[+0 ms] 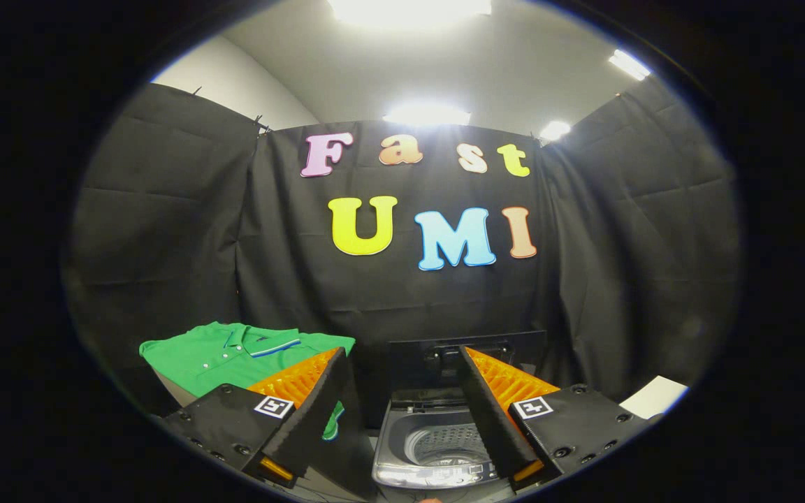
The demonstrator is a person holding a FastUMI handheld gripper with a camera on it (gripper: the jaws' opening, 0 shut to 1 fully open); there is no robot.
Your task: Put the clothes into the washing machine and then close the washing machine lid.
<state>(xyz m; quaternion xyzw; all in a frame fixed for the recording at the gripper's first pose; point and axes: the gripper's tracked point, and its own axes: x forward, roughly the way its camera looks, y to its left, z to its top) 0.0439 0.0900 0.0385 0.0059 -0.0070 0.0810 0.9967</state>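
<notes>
The black cloth wall [402,293] hangs all the way across the back of the booth, with bright ceiling lights [409,10] glaring above it. Down in front of that wall sits the washing machine [437,436], just ahead of the fingers and partly framed between them, its lid [465,353] standing upright at the back and the perforated drum [448,443] open to view below. Off to the left of the machine lies the green polo shirt [235,360], folded flat on a raised surface, collar up, with the left finger crossing in front of its near edge. The gripper [402,360] hovers here with its fingers spread wide apart, nothing held between them, tips level with the shirt and the lid. A pale flat corner [654,397] peeks in beyond the right finger, too little to identify.
</notes>
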